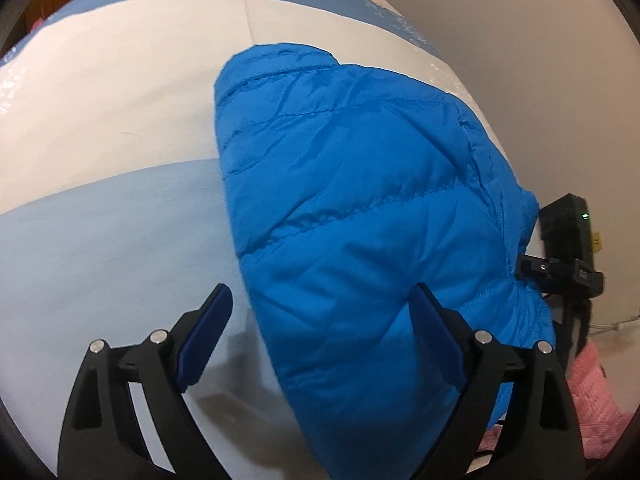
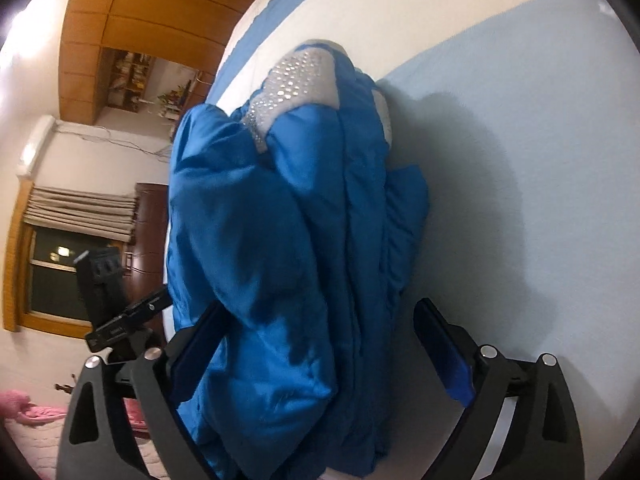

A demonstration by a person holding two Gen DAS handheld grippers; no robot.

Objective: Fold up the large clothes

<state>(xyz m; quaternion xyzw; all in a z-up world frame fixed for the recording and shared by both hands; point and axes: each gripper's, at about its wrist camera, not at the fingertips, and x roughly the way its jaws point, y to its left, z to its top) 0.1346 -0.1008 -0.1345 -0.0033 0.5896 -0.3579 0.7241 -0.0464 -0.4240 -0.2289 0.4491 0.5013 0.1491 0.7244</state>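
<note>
Nearest the lens, the left gripper (image 1: 320,332) stands wide open over the near edge of a folded blue puffer jacket (image 1: 360,200), gripping nothing. The right gripper (image 2: 320,352) is spread wide too, its fingers straddling the jacket's bunched end without pressing it. The jacket lies on a cream and pale-blue striped sheet (image 1: 120,120). Farther off, a silver-dotted white lining (image 2: 298,76) shows at its far end.

I see my right gripper (image 2: 320,356) with jaws spread wide around the near end of the folded blue jacket (image 2: 288,240), which lies on the white and pale blue sheet (image 2: 520,160). A silver-dotted lining (image 2: 296,76) shows at its far end.
</note>
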